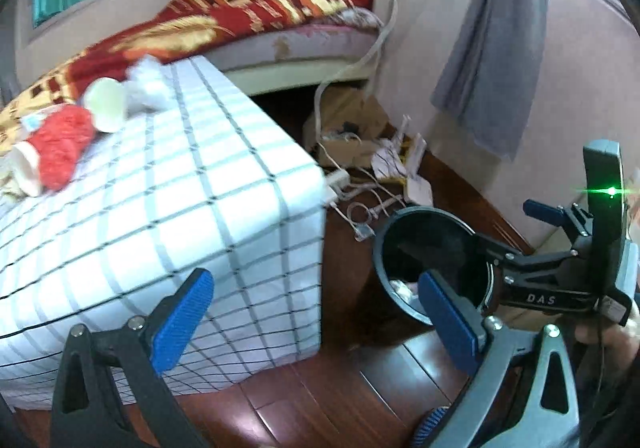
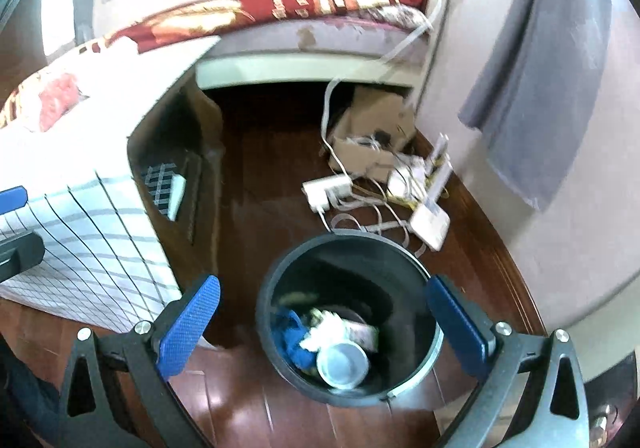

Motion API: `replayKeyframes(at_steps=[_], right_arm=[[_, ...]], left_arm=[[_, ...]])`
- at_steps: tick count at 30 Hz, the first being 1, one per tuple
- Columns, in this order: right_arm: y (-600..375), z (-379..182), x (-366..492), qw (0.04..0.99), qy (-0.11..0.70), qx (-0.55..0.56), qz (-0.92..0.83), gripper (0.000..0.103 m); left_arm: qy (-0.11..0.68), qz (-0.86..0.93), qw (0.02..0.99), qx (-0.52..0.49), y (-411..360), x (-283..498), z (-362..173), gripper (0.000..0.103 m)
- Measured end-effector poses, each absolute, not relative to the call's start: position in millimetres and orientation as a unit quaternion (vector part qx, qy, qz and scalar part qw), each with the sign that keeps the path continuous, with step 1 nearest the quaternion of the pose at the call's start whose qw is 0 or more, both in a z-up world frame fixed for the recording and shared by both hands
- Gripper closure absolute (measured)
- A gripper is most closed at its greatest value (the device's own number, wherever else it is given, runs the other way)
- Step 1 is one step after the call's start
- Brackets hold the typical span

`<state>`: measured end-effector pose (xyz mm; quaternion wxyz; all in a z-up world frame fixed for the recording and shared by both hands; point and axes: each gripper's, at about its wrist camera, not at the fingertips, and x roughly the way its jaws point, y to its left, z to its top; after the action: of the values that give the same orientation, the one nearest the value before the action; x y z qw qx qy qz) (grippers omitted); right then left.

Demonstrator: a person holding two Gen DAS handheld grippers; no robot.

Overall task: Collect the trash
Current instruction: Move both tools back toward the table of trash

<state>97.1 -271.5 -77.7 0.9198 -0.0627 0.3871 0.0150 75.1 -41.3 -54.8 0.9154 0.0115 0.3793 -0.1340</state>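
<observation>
On the table's checked white cloth, far left, lie a white paper cup, a red crumpled wrapper, a white crumpled tissue and a second white cup. My left gripper is open and holds nothing, low beside the table's corner. A black bin stands on the floor, holding a white cup, tissue and a blue scrap. My right gripper hangs open over the bin, nothing between its fingers.
Behind the bin lie a power strip, tangled cables, a white router and a cardboard box. A bed with a red and gold blanket stands beyond the table. Grey cloth hangs on the right wall. The floor is dark wood.
</observation>
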Motion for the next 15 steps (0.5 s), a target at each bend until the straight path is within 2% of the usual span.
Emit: replayKeyframes(at_steps=[12,15], right_arm=[[-167.4,-43.8,120.2,0.934,0.332,-0.062,0.116,0.000],[-127.8,-32.8,126.7,0.934,0.319,-0.091,0.134,0.000]], left_arm=[[0.321,-0.003,0.947,-0.025,75.9,59.0,-28.3,0.001],[0.315,0.035,0.947,-0.048,117.1,57.8,-27.5,0.005]])
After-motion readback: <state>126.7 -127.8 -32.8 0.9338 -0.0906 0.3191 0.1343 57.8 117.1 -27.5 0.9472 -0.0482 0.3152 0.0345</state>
